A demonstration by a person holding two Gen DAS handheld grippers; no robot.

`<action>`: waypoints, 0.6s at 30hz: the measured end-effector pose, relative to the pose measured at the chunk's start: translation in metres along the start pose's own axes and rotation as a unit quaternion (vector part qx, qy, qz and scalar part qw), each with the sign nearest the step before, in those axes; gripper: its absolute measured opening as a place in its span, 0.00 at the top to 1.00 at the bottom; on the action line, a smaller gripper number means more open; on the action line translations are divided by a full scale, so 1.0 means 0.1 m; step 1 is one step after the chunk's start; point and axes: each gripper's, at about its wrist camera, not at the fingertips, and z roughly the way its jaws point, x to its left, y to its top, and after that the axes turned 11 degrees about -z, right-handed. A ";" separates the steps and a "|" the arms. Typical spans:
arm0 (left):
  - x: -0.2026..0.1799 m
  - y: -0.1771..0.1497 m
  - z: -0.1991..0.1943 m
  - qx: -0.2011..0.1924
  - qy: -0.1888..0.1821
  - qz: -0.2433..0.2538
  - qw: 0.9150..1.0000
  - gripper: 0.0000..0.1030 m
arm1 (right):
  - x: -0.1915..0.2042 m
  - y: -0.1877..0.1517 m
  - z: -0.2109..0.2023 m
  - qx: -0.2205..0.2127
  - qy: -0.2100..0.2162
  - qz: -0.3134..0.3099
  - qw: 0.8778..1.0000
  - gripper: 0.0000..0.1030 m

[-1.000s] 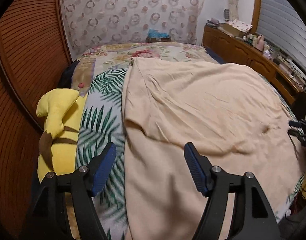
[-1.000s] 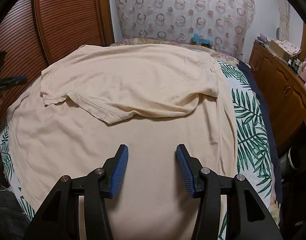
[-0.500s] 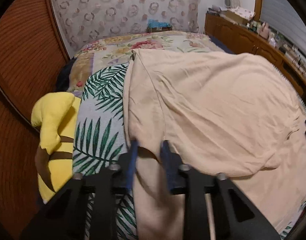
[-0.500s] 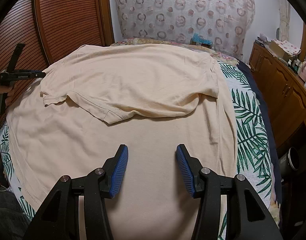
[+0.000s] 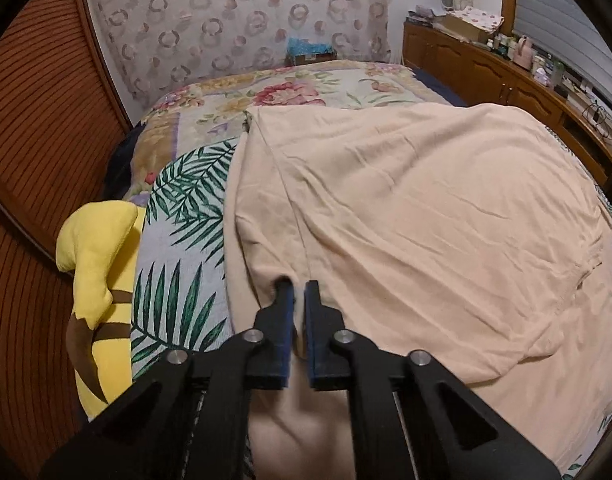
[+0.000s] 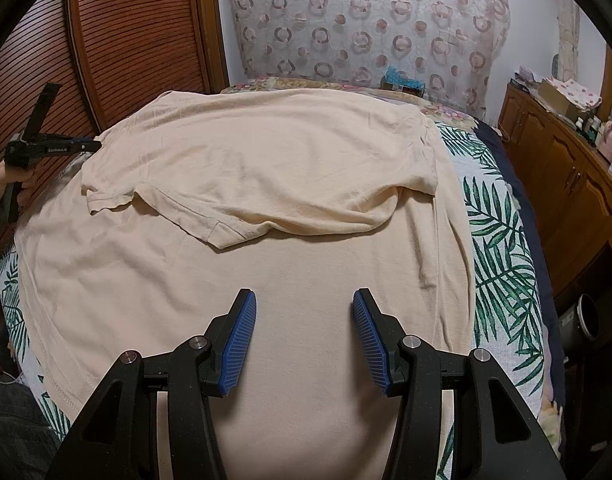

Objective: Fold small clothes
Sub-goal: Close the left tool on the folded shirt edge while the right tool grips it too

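Bedroom, one bed [image 6: 501, 248] with a palm-leaf coverlet; slatted wooden doors [image 6: 138, 28] along one side, a low wooden cabinet [image 6: 561, 168] along the other, patterned curtain [image 6: 365, 16] behind the head end.

Item 1: peach T-shirt [image 6: 266, 152]. Lies across the middle of the bed, reaching almost to both side edges. Already doubled once: the upper part, sleeves included, is laid over the lower part, its folded edge running crosswise through the middle of the cloth. One short sleeve points toward the door-side edge.

Item 2: left gripper [image 5: 299, 292]. A second ago its jaws stood wide above the shirt's door-side edge; they are now drawn together on a pinch of the peach fabric at that edge, with cloth bunched between the blue pads. In the right wrist view the same tool shows small at the door-side edge, held in a hand [image 6: 2, 180].

Item 3: right gripper [image 6: 304, 316]. Jaws about half apart, nothing between them, poised over the plain lower panel of the shirt near the foot edge; unmoved over the same second.

Item 4: yellow plush toy [image 5: 98, 280]. Rests at the door-side edge, clear of the shirt.

Note: the fresh pinch reads as the start of the next fold. The door-side edge is secured and looks ready to be carried across; the free gripper has yet to take a matching hold.
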 end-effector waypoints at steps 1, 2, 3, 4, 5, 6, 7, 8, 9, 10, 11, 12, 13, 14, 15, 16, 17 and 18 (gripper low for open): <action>-0.02 0.01 0.00 -0.002 -0.001 0.003 1.000 0.95 | -0.02 0.00 -0.01 0.002 0.001 0.002 1.000 0.49; -0.05 0.01 -0.01 -0.003 -0.002 0.004 1.000 0.95 | -0.04 0.00 -0.03 0.002 0.000 0.007 1.000 0.49; -0.07 0.02 -0.02 -0.004 -0.001 0.005 1.000 0.95 | -0.07 0.01 -0.05 0.000 0.003 0.014 1.000 0.49; -0.09 0.03 -0.02 -0.005 -0.001 0.007 1.000 0.95 | -0.11 0.03 -0.08 -0.003 0.008 0.020 1.000 0.49; -0.10 0.03 -0.02 -0.005 -0.002 0.008 1.000 0.95 | -0.14 0.06 -0.12 -0.008 0.008 0.024 1.000 0.49; -0.10 0.04 -0.02 -0.005 -0.002 0.008 1.000 0.95 | -0.17 0.09 -0.16 -0.012 0.005 0.026 1.000 0.49; -0.10 0.05 -0.02 -0.004 0.000 0.007 1.000 0.95 | -0.21 0.14 -0.20 -0.016 0.000 0.026 1.000 0.49; -0.10 0.04 -0.02 -0.003 0.001 0.005 1.000 0.95 | -0.24 0.20 -0.21 -0.016 -0.003 0.026 1.000 0.49; -0.09 0.05 -0.01 -0.001 0.000 0.002 1.000 0.95 | -0.28 0.26 -0.21 -0.014 -0.003 0.026 1.000 0.49; -0.08 0.05 -0.01 0.001 -0.002 -0.002 1.000 0.95 | -0.32 0.31 -0.19 -0.010 -0.002 0.026 1.000 0.49; -0.07 0.05 0.00 0.003 -0.003 -0.005 1.000 0.95 | -0.36 0.37 -0.15 -0.004 -0.004 0.024 1.000 0.49; -0.05 0.05 0.01 0.004 -0.003 -0.008 1.000 0.95 | -0.40 0.42 -0.10 0.002 -0.009 0.023 1.000 0.49; -0.03 0.05 0.02 0.005 -0.004 -0.011 1.000 0.95 | -0.45 0.46 -0.05 0.008 -0.011 0.024 1.000 0.49; -0.02 0.05 0.03 0.007 -0.004 -0.013 1.000 0.95 | -0.51 0.50 0.03 0.016 -0.011 0.027 0.999 0.49; -0.01 0.05 0.04 0.009 -0.004 -0.015 1.000 0.95 | -0.55 0.54 0.09 0.022 -0.011 0.030 0.999 0.49; 0.00 0.05 0.05 0.010 -0.004 -0.016 1.000 0.95 | -0.61 0.57 0.18 0.031 -0.013 0.034 0.999 0.49; 0.01 0.04 0.06 0.011 -0.003 -0.016 1.000 0.95 | -0.63 0.60 0.26 0.039 -0.015 0.038 0.998 0.49; 0.02 0.03 0.06 0.011 -0.004 -0.016 1.000 0.95 | -0.67 0.62 0.33 0.046 -0.015 0.041 0.998 0.49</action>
